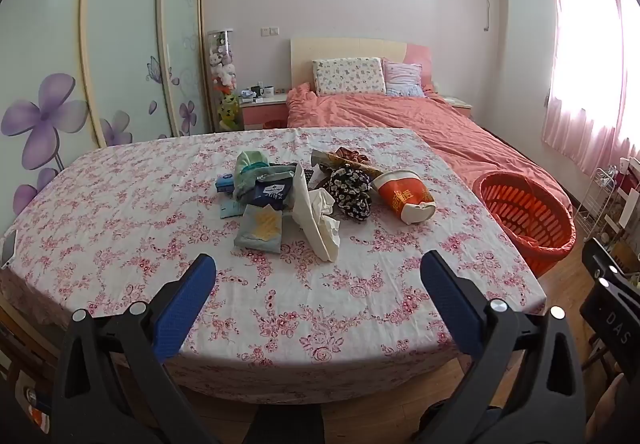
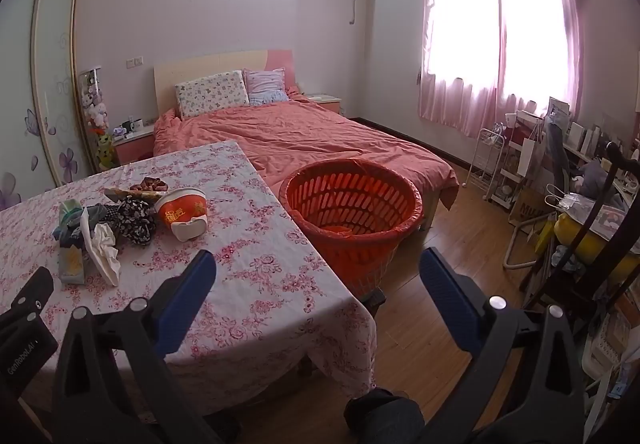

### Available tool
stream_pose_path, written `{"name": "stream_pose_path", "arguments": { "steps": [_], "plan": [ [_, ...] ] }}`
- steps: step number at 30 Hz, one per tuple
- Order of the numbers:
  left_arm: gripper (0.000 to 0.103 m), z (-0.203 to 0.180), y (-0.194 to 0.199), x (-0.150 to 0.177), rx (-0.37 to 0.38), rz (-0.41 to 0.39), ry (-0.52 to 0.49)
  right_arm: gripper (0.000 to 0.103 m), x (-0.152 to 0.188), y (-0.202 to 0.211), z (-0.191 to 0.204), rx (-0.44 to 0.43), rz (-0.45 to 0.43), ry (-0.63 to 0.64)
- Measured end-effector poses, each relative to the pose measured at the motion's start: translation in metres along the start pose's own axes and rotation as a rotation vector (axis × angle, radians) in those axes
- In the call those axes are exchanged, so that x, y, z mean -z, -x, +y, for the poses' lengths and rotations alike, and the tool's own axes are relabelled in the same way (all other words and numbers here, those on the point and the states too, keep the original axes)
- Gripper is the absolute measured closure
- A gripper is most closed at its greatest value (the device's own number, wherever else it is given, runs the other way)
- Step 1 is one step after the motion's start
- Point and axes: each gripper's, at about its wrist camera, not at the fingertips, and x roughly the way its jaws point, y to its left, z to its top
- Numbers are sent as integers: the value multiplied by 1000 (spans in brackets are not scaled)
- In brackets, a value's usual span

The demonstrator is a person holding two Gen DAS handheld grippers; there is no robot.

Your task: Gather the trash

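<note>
A pile of trash lies mid-table on the floral cloth: a crushed red paper cup (image 1: 404, 195) (image 2: 182, 213), white crumpled tissue (image 1: 318, 222) (image 2: 102, 250), a pale tissue packet (image 1: 260, 228), dark wrappers (image 1: 270, 191) and a dark floral wrapper (image 1: 350, 191). An orange basket (image 1: 524, 217) (image 2: 354, 215) with a red liner stands on the floor beside the table's right edge. My left gripper (image 1: 318, 276) is open and empty above the table's near edge, short of the pile. My right gripper (image 2: 318, 272) is open and empty, over the table's right corner, in front of the basket.
The table (image 1: 120, 203) has a phone (image 1: 8, 246) at its left edge. A bed (image 2: 304, 135) with a coral cover lies beyond. A wardrobe (image 1: 120, 43) stands left. Chairs and cluttered shelves (image 2: 568, 179) fill the right side. Wood floor (image 2: 448, 244) lies between.
</note>
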Motion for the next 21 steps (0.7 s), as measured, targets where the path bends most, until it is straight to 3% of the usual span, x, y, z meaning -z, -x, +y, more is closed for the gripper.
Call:
{"name": "stream_pose_path", "arguments": {
  "steps": [21],
  "plan": [
    [2, 0, 0, 0, 3, 6, 4, 4, -1, 0, 0, 2, -6, 6]
  ]
}}
